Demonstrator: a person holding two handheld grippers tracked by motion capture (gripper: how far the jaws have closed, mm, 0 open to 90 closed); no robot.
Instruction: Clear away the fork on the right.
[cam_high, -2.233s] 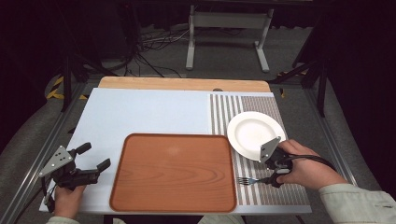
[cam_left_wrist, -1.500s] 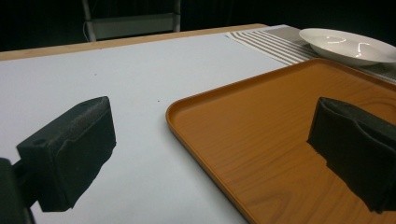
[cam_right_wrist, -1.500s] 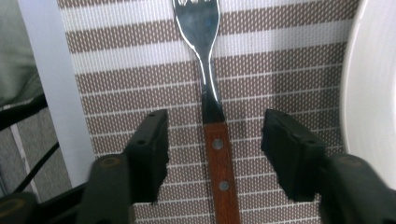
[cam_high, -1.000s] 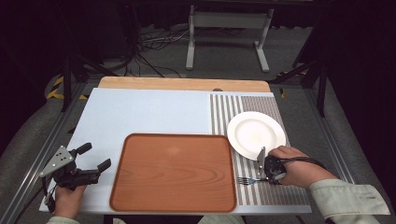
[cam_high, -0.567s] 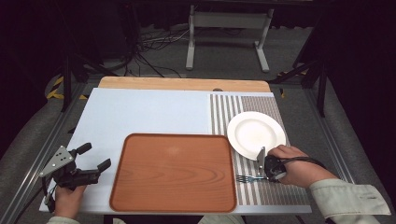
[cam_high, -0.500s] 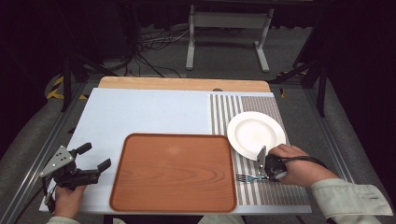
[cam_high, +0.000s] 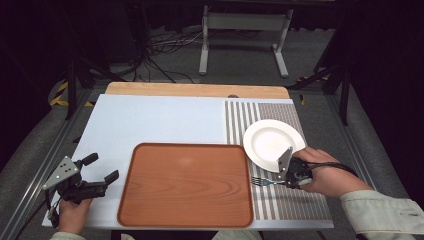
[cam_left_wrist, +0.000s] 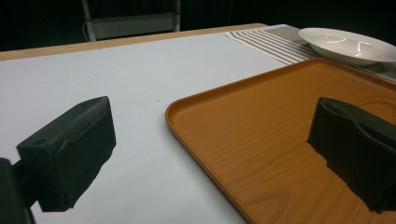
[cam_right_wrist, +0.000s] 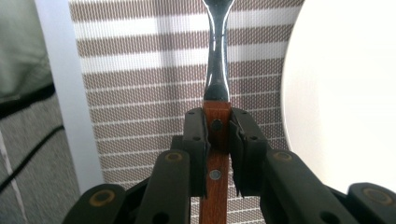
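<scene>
A fork with a wooden handle lies on the striped placemat, its tines pointing toward the tray. My right gripper is shut on the handle, low over the mat, just below the white plate. The plate's rim runs along the right of the right gripper view. A brown wooden tray lies at the table's front centre. My left gripper stands open at the front left, one jaw over the table, the other over the tray.
The table top is pale blue with a wooden strip along the far edge. The plate sits beyond the tray in the left gripper view. A metal stand and cables are on the floor behind.
My right gripper has come down and turned slightly beside the plate and has stayed at the fork handle for the last second. The left gripper has not moved.
</scene>
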